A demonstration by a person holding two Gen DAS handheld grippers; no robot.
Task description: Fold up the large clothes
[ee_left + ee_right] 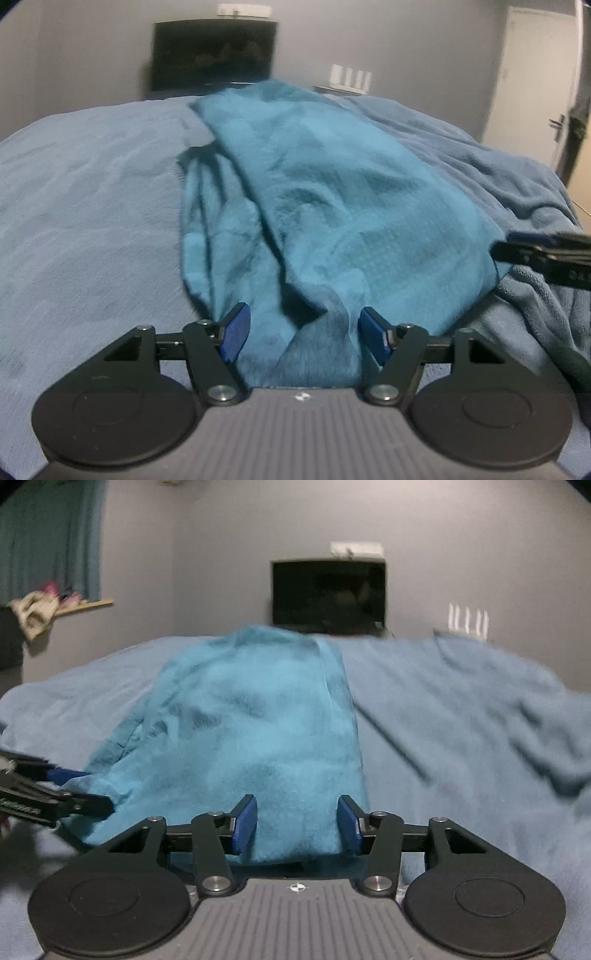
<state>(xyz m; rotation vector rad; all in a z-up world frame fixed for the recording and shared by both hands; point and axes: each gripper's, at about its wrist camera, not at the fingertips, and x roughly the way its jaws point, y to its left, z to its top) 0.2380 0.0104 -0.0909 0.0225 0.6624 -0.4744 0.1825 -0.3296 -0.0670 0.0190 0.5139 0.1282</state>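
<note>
Though the teal garment [332, 206] lies lengthwise-folded on the bed [85, 206], crosswise folds remain; left gripper [304, 332] and right gripper [297, 821] both gape, released, around its near hem.

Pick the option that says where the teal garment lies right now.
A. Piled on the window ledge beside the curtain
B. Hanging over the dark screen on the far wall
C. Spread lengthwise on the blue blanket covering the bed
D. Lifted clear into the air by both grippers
C: the teal garment lies stretched away from the cameras on the blue blanket, its near edge between the open jaws of the left gripper and the right gripper.
</note>
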